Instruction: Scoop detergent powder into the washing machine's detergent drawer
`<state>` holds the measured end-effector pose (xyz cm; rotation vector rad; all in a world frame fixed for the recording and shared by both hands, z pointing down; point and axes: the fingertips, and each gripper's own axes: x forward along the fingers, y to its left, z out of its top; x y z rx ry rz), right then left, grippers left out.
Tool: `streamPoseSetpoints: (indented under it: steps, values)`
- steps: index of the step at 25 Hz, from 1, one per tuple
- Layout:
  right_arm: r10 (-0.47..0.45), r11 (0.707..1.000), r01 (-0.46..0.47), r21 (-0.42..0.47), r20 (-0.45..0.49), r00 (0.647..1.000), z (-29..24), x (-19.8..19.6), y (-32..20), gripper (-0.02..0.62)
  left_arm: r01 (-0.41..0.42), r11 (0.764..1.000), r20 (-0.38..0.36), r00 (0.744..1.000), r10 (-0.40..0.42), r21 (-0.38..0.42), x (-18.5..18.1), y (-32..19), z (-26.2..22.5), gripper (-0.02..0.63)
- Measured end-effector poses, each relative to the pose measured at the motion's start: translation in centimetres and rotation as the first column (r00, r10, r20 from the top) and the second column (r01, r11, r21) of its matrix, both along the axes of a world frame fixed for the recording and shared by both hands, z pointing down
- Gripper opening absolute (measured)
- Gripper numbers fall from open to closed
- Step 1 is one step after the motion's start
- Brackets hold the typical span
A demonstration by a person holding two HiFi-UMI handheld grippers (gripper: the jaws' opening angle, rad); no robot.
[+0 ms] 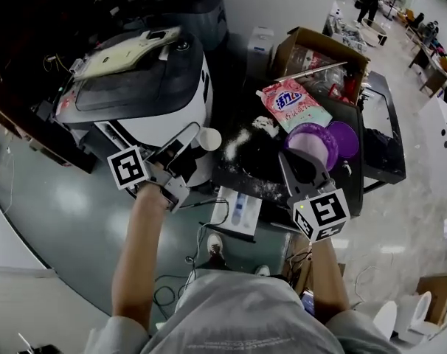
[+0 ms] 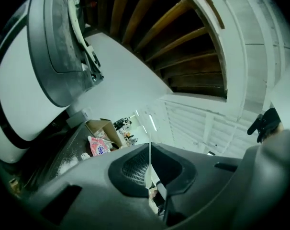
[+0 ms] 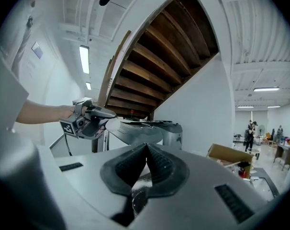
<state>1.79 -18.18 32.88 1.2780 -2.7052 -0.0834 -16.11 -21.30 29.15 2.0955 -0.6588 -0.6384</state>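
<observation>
The white washing machine (image 1: 146, 98) with a dark lid stands at the upper left, also seen in the left gripper view (image 2: 25, 95). My left gripper (image 1: 192, 144) is beside its front right corner, shut on the thin rim of a white cup (image 1: 209, 139). That rim shows as a pale edge (image 2: 150, 162) between the pads. My right gripper (image 1: 294, 159) hovers at the near edge of an open purple tub (image 1: 316, 142), jaws shut (image 3: 146, 146). A pale, powder-dusted bit shows low between its pads; I cannot tell what it is. A pink detergent bag (image 1: 293, 103) lies behind the tub.
Spilled white powder (image 1: 238, 141) dusts the black table (image 1: 242, 172). The purple lid (image 1: 344, 138) lies right of the tub. A cardboard box (image 1: 323, 50) sits behind. A white leaflet (image 1: 238, 209) and cables (image 1: 198, 260) lie on the floor.
</observation>
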Motion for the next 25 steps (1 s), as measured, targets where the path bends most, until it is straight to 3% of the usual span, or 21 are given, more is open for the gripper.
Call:
streamPoseSetpoints:
  steps: [10, 15, 21, 23, 25]
  values:
    - [-0.174, 0.985, 0.174, 0.007, -0.015, 0.985, 0.2, 2.6, 5.5, 0.006, 0.260, 0.965, 0.015, 0.965, -0.260, 0.031, -0.3, 8.3, -0.9, 0.015]
    - [-0.227, 0.974, 0.226, -0.008, -0.031, 0.974, 1.2, 3.6, 7.7, 0.006, 0.343, 0.939, 0.020, 0.939, -0.342, -0.018, 0.0, 12.0, 1.8, 0.015]
    - [-0.254, 0.967, 0.252, -0.043, -0.048, 0.966, 3.0, 4.2, 9.1, 0.006, 0.379, 0.925, 0.076, 0.924, -0.376, -0.037, 1.1, 13.8, 5.4, 0.015]
    - [-0.258, 0.965, 0.254, -0.067, -0.047, 0.965, 3.8, 4.1, 9.4, 0.006, 0.393, 0.918, 0.126, 0.915, -0.384, -0.057, 1.2, 13.8, 7.1, 0.015]
    - [-0.259, 0.963, 0.254, -0.092, -0.045, 0.965, 4.9, 4.0, 9.8, 0.006, 0.429, 0.898, 0.250, 0.884, -0.395, -0.096, 0.5, 14.0, 9.9, 0.015]
